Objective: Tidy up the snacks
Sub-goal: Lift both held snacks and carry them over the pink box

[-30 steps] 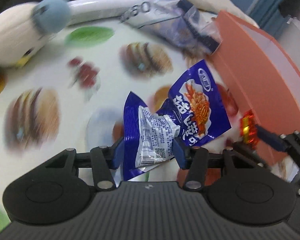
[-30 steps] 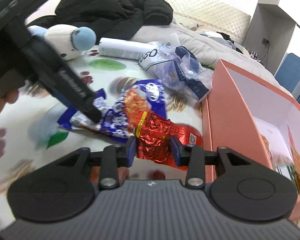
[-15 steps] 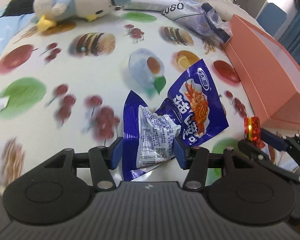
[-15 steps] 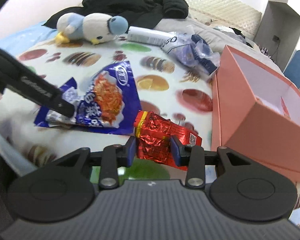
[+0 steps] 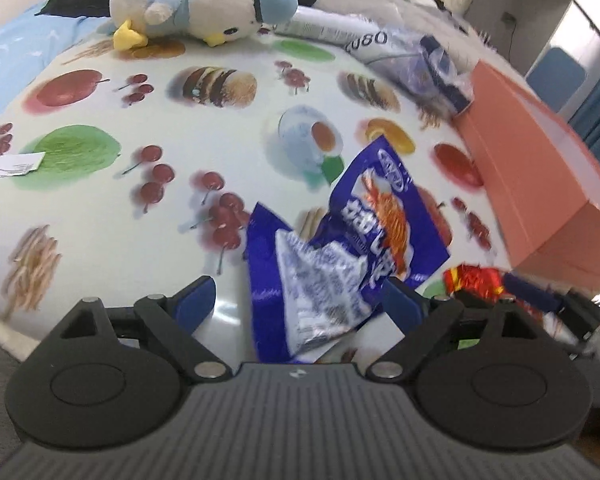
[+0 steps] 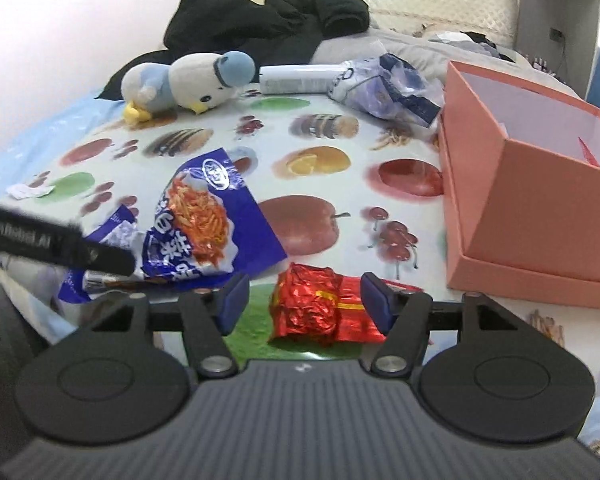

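Both sets of fingers just opened: left gripper lets go of the blue bag, right gripper the red pack.

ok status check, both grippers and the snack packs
Left gripper just opened, blue pack loose between. Right gripper just opened, red pack released. Nothing blocks orange box.

Glossy blue plastic snack bag, crinkly red foil pack, matt card box, fuzzy plush toy

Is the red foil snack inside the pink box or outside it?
Outside. The red foil snack lies on the printed cloth beside the pink box, between the right gripper fingers.
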A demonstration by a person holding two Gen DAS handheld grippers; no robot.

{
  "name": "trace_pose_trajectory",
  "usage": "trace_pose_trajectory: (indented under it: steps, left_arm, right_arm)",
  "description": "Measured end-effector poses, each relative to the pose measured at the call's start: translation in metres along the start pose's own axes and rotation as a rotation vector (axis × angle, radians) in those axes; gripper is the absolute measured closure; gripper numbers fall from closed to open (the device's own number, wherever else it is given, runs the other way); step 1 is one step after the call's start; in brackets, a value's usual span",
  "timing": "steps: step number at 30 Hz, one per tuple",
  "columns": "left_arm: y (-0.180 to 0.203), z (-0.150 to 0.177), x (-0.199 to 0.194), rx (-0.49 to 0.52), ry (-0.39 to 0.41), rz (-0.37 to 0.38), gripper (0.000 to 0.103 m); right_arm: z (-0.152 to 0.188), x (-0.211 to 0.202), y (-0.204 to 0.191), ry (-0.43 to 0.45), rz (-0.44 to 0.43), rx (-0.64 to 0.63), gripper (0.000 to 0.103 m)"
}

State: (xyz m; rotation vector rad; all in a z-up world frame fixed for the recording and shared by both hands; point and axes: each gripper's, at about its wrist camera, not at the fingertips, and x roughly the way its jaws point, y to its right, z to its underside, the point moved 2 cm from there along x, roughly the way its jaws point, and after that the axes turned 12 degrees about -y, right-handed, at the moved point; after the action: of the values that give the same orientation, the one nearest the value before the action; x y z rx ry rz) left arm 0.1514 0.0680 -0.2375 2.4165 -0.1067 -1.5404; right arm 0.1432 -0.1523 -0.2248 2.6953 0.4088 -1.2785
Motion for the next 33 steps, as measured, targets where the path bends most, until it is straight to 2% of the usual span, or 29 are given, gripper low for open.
trace_pose_trajectory:
  steps: [5,6,8,9,12,15,19,29,33]
  left_arm:
    - [0.011,-0.002,0.016,0.036,0.013,-0.019,0.011]
    - [0.014,-0.002,0.018,0.046,0.017,-0.037,0.012]
    - [0.018,-0.003,0.022,0.068,0.031,-0.068,0.016]
    - [0.019,-0.003,0.023,0.076,0.035,-0.077,0.021]
    - [0.022,-0.005,0.023,0.082,0.039,-0.083,0.027]
    - [0.025,-0.01,0.017,0.091,0.038,-0.079,0.035]
    - [0.026,-0.012,0.009,0.09,0.024,-0.068,0.039]
    - [0.03,-0.009,-0.036,0.062,0.052,-0.058,0.04]
    - [0.04,-0.008,-0.06,0.058,0.066,-0.029,0.04]
  right_arm:
    - [0.005,0.017,-0.003,-0.045,0.045,-0.023,0.045]
    - [0.006,0.019,-0.004,-0.044,0.055,-0.033,0.046]
    - [0.006,0.019,-0.003,-0.04,0.061,-0.041,0.056]
    - [0.006,0.018,-0.003,-0.04,0.065,-0.043,0.058]
    - [0.005,0.015,-0.003,-0.047,0.077,-0.05,0.062]
    - [0.003,0.01,0.001,-0.049,0.079,-0.04,0.062]
    - [-0.002,-0.008,0.006,-0.022,0.077,-0.009,0.062]
    - [-0.009,-0.061,0.015,0.021,0.063,0.056,0.062]
    - [-0.014,-0.087,0.019,0.055,0.073,0.073,0.062]
